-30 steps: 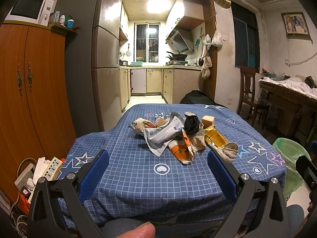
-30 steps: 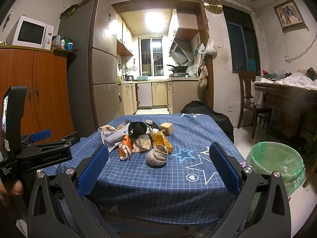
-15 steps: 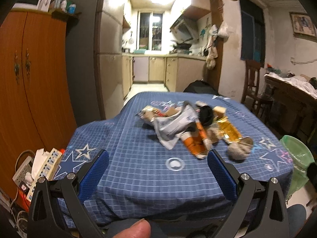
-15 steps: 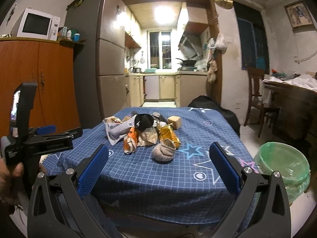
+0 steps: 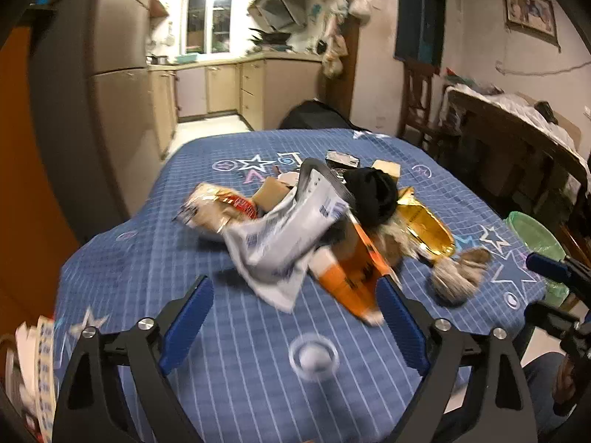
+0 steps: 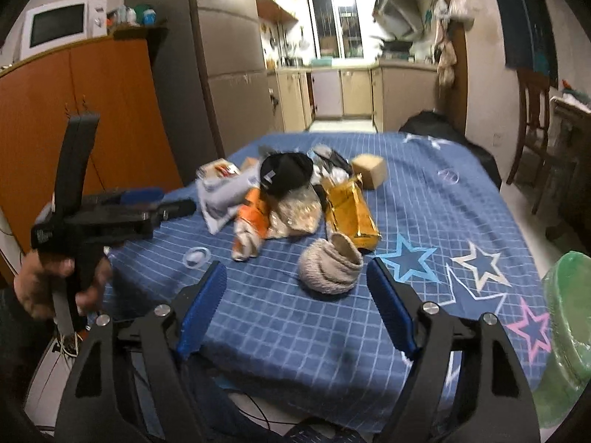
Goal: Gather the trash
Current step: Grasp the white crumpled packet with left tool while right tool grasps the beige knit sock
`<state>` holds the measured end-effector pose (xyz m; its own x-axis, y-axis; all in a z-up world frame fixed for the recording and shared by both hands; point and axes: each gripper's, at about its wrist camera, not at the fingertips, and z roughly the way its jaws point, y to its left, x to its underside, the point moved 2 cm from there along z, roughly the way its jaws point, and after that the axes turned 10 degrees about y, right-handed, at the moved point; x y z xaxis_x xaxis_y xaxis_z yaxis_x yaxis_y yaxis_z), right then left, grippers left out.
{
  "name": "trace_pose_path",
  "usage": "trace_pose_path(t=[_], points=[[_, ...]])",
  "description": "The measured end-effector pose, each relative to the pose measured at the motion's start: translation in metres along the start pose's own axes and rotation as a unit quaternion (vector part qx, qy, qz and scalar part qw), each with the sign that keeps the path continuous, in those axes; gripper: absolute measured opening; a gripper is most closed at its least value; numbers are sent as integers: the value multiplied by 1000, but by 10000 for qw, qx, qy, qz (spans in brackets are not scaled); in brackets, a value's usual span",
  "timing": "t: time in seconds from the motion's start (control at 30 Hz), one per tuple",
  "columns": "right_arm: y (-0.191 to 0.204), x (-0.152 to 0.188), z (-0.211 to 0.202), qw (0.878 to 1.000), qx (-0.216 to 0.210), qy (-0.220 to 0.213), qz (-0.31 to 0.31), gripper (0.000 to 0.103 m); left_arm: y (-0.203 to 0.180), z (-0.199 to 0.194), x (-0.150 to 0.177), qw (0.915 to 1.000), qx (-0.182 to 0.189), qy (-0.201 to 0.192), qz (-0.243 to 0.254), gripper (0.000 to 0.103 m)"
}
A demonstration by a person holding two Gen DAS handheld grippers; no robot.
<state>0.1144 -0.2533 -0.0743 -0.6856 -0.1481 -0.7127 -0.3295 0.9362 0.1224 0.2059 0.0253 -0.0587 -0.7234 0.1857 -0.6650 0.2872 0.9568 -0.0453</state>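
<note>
Both grippers have advanced toward the trash pile (image 5: 325,229) at table (image 6: 443,221) centre. Left gripper (image 5: 295,317) and right gripper (image 6: 295,306): fingers apart, empty. Wrappers likely light, crinkly; grip a near edge.

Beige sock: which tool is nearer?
Right. The right tool, open, has the beige sock just ahead between its fingers. The left tool, open, faces the white wrapper; sock off to its right.

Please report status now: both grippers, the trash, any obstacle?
Left hand-held gripper open, empty. Right hand-held gripper open, empty. Trash pile untouched on table. Green bin at right; nothing blocking.
</note>
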Motion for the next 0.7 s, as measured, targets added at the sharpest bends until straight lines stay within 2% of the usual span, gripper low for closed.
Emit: trace_pose_path(t=[0.1, 0.23, 0.37, 0.43, 0.47, 0.5, 0.53, 0.67, 0.7], points=[[-7, -4, 18, 9998, 31, 200, -52, 75, 10, 24, -19, 9999, -72, 64, 123, 88], [-12, -10, 41, 9991, 3, 401, -132, 75, 5, 42, -35, 9985, 28, 150, 528, 85], [-17, -16, 59, 9983, 16, 554, -167, 75, -10, 60, -41, 9943, -90, 346, 1000, 74], [-19, -18, 65, 9980, 23, 612, -171, 75, -12, 68, -44, 9941, -114, 403, 1003, 67], [-20, -19, 67, 9978, 20, 635, -167, 74, -12, 73, -45, 9941, -70, 454, 980, 59], [-21, -19, 69, 9976, 16, 671, -167, 71, -15, 80, -46, 9941, -63, 505, 957, 51], [-21, -20, 70, 9974, 13, 697, -166, 69, -15, 86, -47, 9940, -101, 559, 932, 49], [-24, -17, 78, 9963, 52, 853, -128, 48, -13, 99, -46, 9953, -144, 563, 768, 40], [-24, -16, 79, 9962, 34, 866, -111, 47, -12, 101, -47, 9956, -181, 546, 734, 35]])
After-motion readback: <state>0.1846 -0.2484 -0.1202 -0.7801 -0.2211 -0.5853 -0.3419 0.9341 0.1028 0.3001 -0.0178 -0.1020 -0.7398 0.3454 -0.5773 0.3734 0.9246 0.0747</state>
